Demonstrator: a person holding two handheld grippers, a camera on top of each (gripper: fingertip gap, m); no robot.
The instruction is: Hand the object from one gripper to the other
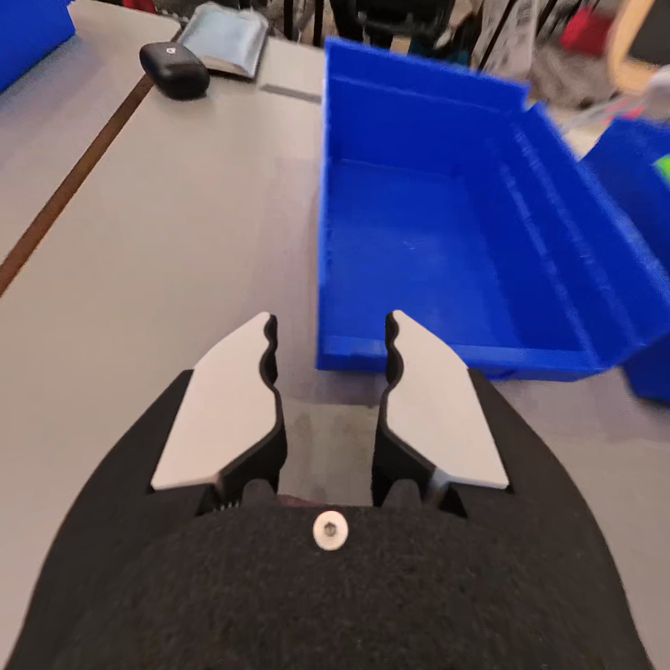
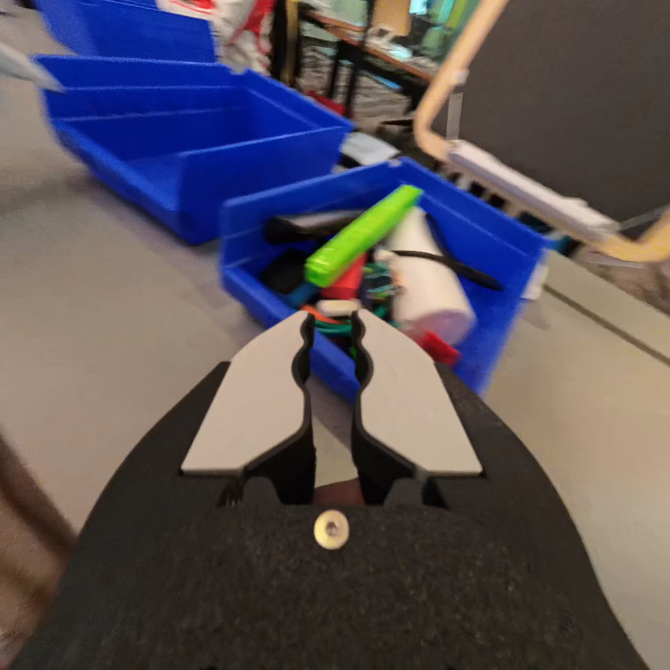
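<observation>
My left gripper is open and empty. It hovers over the grey table, just off the near left corner of an empty blue bin. My right gripper is open by a narrow gap and holds nothing. Its tips are above the near wall of a second blue bin full of things. Among them are a bright green bar, a white cylinder, a red piece, black items and coloured cords. The views are blurred by motion.
The empty bin also shows in the right wrist view, with another blue bin behind it. A black case and a silver pouch lie at the far left. A wooden chair frame stands beyond the table. Some 40 cm of space lies between my two pairs of fingers. About 11 cm separates my right fingertips from the red piece. The left gripper is farther from the bright green bar, some 35 cm, than the right, some 15 cm.
</observation>
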